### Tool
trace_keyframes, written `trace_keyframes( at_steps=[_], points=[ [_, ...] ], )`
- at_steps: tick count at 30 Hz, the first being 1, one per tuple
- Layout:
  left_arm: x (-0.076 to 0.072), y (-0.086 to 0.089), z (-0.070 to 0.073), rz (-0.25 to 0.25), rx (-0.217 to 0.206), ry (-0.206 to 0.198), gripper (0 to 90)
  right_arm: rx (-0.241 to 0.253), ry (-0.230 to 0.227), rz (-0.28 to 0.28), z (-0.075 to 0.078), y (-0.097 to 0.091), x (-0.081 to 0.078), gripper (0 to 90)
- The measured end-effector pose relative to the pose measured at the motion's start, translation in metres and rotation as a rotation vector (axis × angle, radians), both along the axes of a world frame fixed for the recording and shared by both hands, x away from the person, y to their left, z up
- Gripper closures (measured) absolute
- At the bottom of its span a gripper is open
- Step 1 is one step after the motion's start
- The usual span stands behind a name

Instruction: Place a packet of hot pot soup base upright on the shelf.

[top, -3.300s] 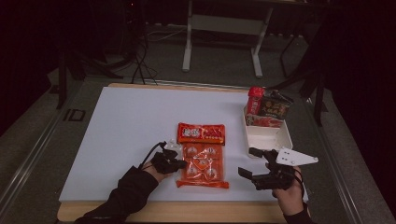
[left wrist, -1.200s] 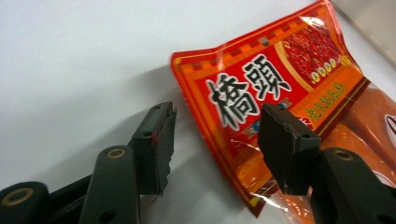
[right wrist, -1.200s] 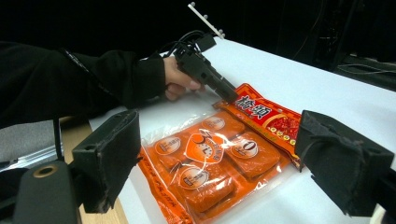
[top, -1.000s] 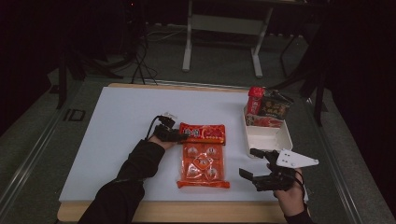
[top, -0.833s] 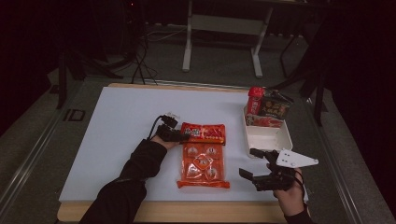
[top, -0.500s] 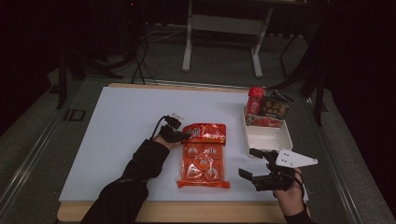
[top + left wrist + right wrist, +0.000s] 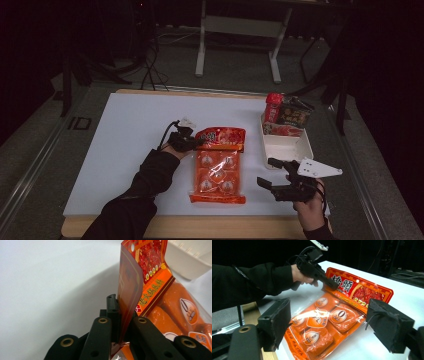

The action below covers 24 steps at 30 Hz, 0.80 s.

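An orange snack bag (image 7: 218, 165) with several wrapped pieces lies on the white table top (image 7: 125, 135). My left gripper (image 7: 197, 142) is shut on the top left corner of the bag's red header, which is lifted off the table. In the left gripper view the jaws (image 7: 122, 315) pinch the header's edge (image 7: 150, 277), which stands upright. My right gripper (image 7: 265, 171) is at the bag's lower right; its jaws stand wide and have just been closing slightly, with nothing gripped. In the right gripper view, its pads (image 7: 332, 325) frame the bag (image 7: 359, 292) and the left gripper (image 7: 332, 286) beyond.
A white tray (image 7: 287, 145) stands at the right of the table, with a red canister (image 7: 273, 106) and snack packets (image 7: 295, 112) at its far end. The wooden table edge (image 7: 200, 232) runs along the front. Dark floor and stands lie behind.
My left hand went from the bag's left side up to its top left corner, shut on the header and raised it. The right hand stayed in place.
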<state>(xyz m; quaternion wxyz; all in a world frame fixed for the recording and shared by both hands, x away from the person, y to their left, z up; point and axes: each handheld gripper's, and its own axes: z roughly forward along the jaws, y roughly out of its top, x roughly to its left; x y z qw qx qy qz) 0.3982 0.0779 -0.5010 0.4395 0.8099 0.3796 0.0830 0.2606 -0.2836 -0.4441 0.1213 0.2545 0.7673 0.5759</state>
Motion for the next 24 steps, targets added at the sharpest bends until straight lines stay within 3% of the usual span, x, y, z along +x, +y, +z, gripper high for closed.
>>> trace_keyframes(
  at_steps=[3,9,14,17,20,24],
  points=[
    [-0.006,0.001,0.008,-0.006,-0.002,-0.02,89.5,0.001,-0.018,-0.003,0.001,0.001,-0.001,16.0],
    [-0.017,0.003,0.023,-0.02,-0.014,-0.046,89.6,-0.016,-0.06,-0.075,0.003,-0.002,-0.002,12.6],
    [-0.023,0.004,0.034,-0.047,-0.018,-0.069,89.6,-0.028,-0.032,-0.076,0.003,-0.002,-0.002,13.8],
    [-0.028,0.003,0.039,-0.056,-0.028,-0.081,89.6,-0.043,-0.041,-0.098,0.004,-0.001,-0.002,11.9],
    [-0.032,0.004,0.043,-0.066,-0.037,-0.09,89.6,-0.028,-0.06,-0.12,0.005,0.001,-0.004,10.3],
    [-0.037,0.005,0.049,-0.084,-0.057,-0.103,89.6,-0.041,-0.054,-0.146,0.007,0.001,-0.004,10.3]
  ],
)
